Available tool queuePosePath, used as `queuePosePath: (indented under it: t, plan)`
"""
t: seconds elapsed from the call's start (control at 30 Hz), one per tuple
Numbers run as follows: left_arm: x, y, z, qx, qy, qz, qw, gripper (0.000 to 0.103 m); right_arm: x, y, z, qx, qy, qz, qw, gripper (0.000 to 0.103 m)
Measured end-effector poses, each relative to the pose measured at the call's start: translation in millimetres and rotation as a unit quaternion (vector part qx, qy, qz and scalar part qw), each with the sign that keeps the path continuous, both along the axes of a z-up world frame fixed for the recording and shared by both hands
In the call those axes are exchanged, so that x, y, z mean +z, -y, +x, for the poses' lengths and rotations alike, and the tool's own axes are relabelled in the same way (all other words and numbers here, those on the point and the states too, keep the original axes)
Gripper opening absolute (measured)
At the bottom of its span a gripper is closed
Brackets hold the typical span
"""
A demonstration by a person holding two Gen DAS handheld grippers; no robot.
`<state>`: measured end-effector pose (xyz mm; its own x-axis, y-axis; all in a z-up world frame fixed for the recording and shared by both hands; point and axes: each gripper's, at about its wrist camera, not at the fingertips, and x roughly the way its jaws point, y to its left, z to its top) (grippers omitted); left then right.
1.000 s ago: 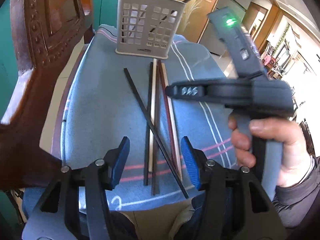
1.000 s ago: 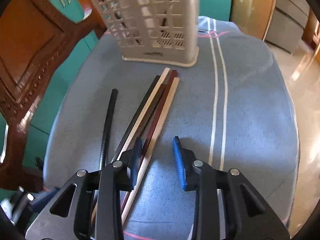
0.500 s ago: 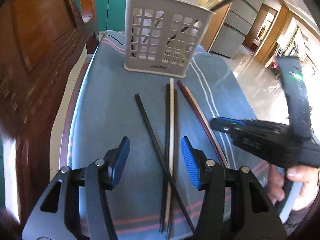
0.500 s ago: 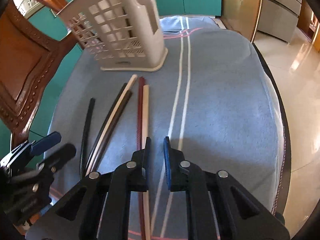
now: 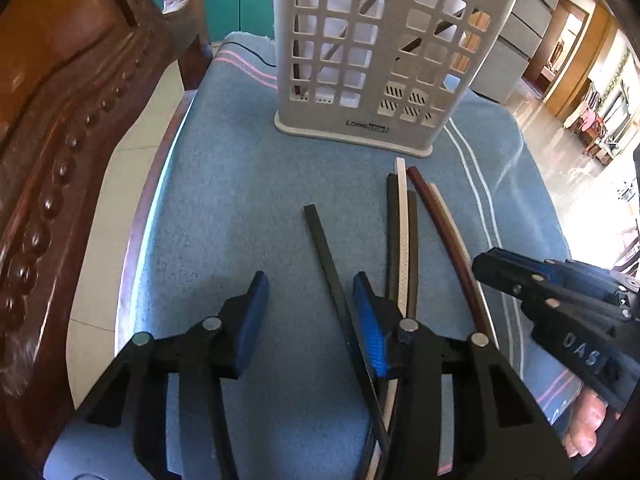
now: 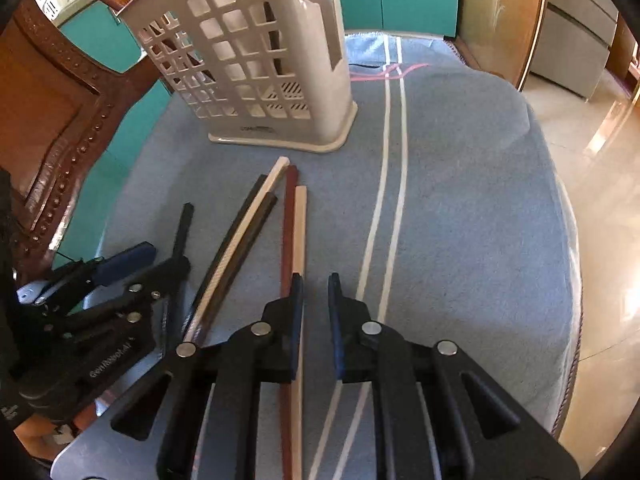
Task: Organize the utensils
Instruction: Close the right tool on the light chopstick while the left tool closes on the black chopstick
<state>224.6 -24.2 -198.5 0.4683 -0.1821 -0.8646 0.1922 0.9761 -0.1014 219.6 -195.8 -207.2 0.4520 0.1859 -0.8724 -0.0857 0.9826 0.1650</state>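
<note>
A white slotted utensil holder [image 5: 384, 60] [image 6: 256, 60] stands upright at the far end of a blue towel, with sticks in it. Several chopsticks lie in front of it: a lone black one [image 5: 324, 248] [image 6: 182, 228], a dark-white-dark bundle [image 5: 402, 232] [image 6: 248, 232], and a red-brown one [image 6: 289, 220] beside a beige one [image 6: 300, 224]. My left gripper [image 5: 310, 320] [image 6: 156, 260] is low over the towel, its jaws closing, with the black chopstick between them near the right pad and untouched. My right gripper [image 6: 315, 280] [image 5: 480, 266] is shut to a narrow gap with nothing in it, the beige chopstick passing under its left finger.
The blue towel [image 6: 460, 200] covers a small table with a dark rim. A carved wooden chair [image 5: 60, 140] [image 6: 52, 120] stands close on the left. Shiny floor lies beyond the right edge. A person's fingers [image 5: 588, 420] hold the right gripper's handle.
My left gripper moved forward toward the holder and over the black chopstick, and its jaws narrowed. My right gripper's jaws closed up and it shifted to the beige chopstick's right side.
</note>
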Motion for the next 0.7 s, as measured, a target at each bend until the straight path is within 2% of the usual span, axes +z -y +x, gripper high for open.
queuePosePath:
  t: [0.1, 0.27, 0.37, 0.57, 0.7]
  plan:
    - [-0.1, -0.3, 1.6, -0.001, 0.001, 0.003, 1.0, 0.041, 0.1, 3.4, 3.0, 0.0, -0.007, 0.015, 1.0, 0.014]
    - [2.1, -4.3, 10.1, 0.0, -0.004, -0.003, 1.0, 0.041, 4.2, 2.0, 6.6, 0.011, 0.013, 0.038, 0.999, 0.014]
    - [1.3, -2.1, 9.6, -0.001, -0.002, 0.003, 1.0, 0.041, 0.3, -6.9, 9.4, 0.018, 0.006, 0.008, 1.0, 0.014]
    - [0.0, 4.5, 8.2, -0.008, 0.006, 0.016, 0.9998, 0.041, -0.9, 3.6, 18.2, 0.002, -0.011, 0.011, 1.0, 0.016]
    - [0.7, 2.4, 5.6, -0.006, 0.002, 0.01, 0.9999, 0.041, 2.8, 3.4, 20.6, -0.004, -0.016, -0.025, 1.0, 0.023]
